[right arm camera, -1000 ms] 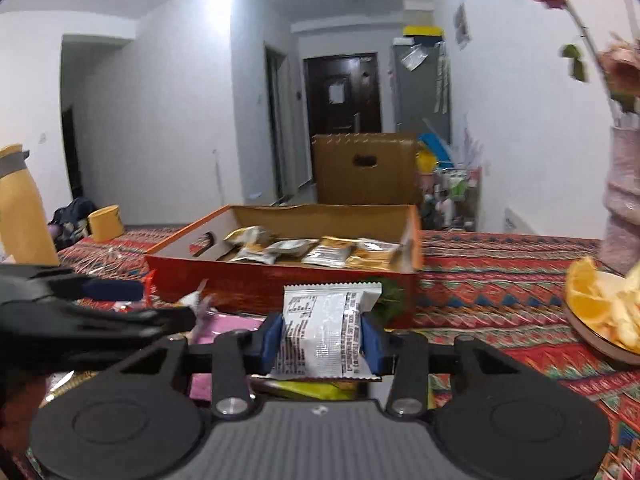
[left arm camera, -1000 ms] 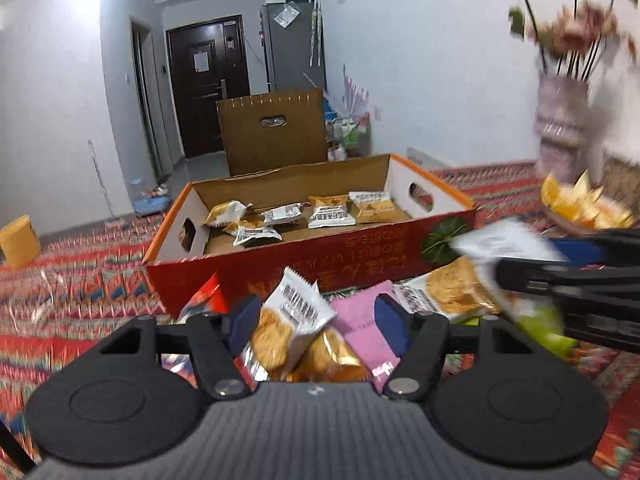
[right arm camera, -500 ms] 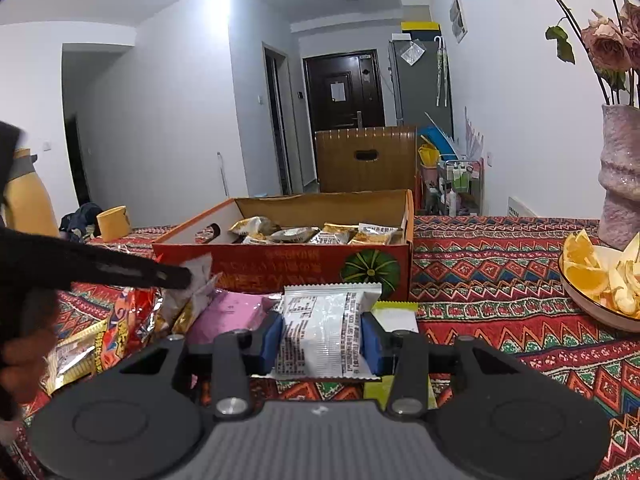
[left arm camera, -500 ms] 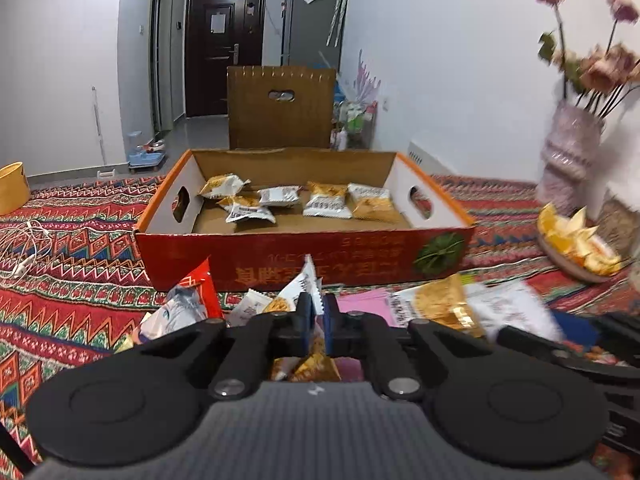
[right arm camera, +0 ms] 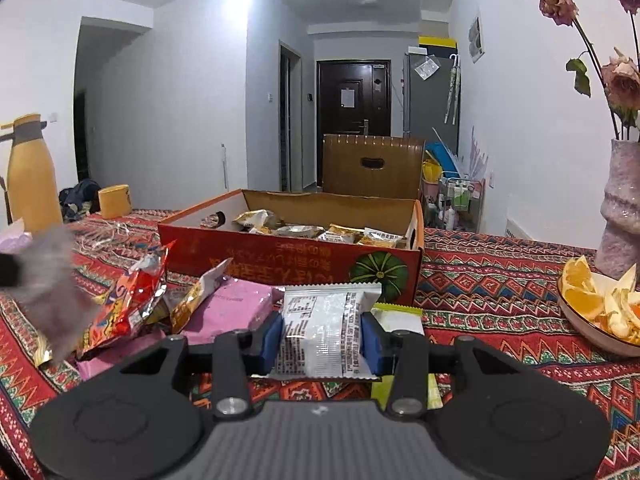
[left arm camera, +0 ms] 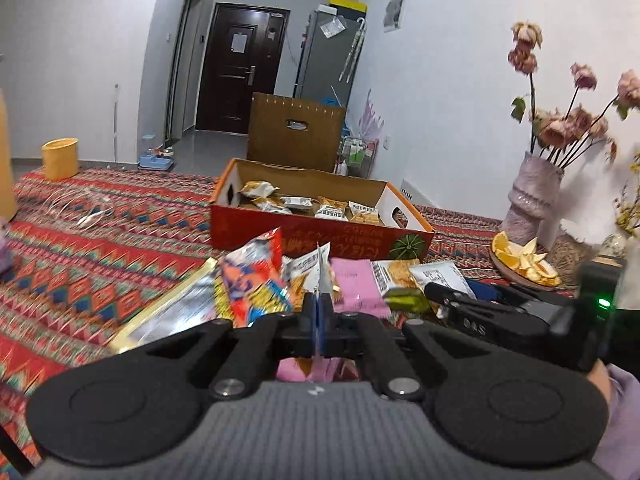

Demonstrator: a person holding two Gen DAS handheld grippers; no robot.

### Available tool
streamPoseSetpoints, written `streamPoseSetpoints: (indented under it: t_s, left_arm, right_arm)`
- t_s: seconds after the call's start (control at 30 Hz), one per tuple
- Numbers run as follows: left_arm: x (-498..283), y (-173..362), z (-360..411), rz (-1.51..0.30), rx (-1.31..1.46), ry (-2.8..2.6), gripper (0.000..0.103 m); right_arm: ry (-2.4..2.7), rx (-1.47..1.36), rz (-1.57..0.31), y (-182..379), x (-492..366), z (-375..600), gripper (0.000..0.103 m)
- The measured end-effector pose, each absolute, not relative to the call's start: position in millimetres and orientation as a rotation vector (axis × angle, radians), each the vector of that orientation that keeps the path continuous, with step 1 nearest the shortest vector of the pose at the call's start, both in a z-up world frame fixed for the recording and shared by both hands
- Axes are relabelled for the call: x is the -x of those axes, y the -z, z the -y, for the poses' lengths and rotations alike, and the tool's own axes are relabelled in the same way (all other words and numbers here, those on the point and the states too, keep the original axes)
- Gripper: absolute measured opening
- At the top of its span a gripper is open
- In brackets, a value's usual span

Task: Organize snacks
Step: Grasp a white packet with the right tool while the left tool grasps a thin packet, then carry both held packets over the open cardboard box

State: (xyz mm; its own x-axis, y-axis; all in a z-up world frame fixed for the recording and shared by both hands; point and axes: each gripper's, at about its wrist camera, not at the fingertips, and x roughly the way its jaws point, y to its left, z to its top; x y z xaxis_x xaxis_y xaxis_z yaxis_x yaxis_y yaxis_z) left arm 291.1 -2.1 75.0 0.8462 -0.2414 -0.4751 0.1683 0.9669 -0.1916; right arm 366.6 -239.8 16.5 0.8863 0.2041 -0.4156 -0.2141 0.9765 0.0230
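An open red cardboard box (left arm camera: 320, 236) (right arm camera: 280, 248) with several snack packets inside stands on the patterned tablecloth. A pile of loose snacks lies in front of it: a red-orange bag (left arm camera: 252, 284) (right arm camera: 132, 304), a pink packet (left arm camera: 354, 284) (right arm camera: 236, 304). My left gripper (left arm camera: 320, 312) is shut on the thin edge of a white-and-orange snack packet (left arm camera: 316, 268), held edge-on above the pile. My right gripper (right arm camera: 322, 338) is shut on a silver-white snack packet (right arm camera: 324, 332), held in front of the box; it also shows in the left wrist view (left arm camera: 452, 304).
A plate of orange slices (right arm camera: 600, 312) (left arm camera: 520, 264) and a pink vase of dried flowers (right arm camera: 622, 216) (left arm camera: 532, 196) stand at the right. A yellow flask (right arm camera: 32, 176) and a yellow cup (right arm camera: 115, 201) stand at the left. A yellow-green packet (right arm camera: 400, 316) lies under the right gripper.
My left gripper has closed on the white-and-orange packet and pulled back and left, away from the box. My right gripper still holds the silver packet, little moved.
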Motion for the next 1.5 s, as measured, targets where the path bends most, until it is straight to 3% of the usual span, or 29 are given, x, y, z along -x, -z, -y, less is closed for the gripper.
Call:
streamPoseSetpoints:
  t_s: [0.4,0.73,1.0,1.17,1.33,1.5]
  left_arm:
    - [-221.1,-67.5,-36.9,-0.532,0.181,0.252,0.002]
    - [-236.2,-83.0,-33.3,-0.487,0.175,0.301,0.002]
    - [-315.1,-150.8,-32.5,-0.331,0.113,0.355,0.002]
    - [-384.3,-172.8,-29.3,-0.273,0.116,0.335,0.002]
    - [-467.7,-155.4,-24.5,-0.325,0.139,0.290,0.002]
    - [-538.0,-110.1,-22.4,-0.397,0.144,0.232,0.002]
  right_arm:
    - [-0.279,-0.085,-0.467,-38.0,-216.7,214.8,0.041]
    - [-0.238,-0.064,-0.488,-43.0,-211.0,218.4,0.041]
    - [-0.335,0.042,-0.331,-101.2,-263.4,212.3,0.041]
    - [-0.466,-0.012,-0.311,-133.9,-342.5,209.3,0.041]
    - [-0.472,-0.060,-0.351,-126.3,-437.7,187.4,0.041]
    - [-0.425,-0.111,-0.478,-80.5,-530.7,164.2,0.041]
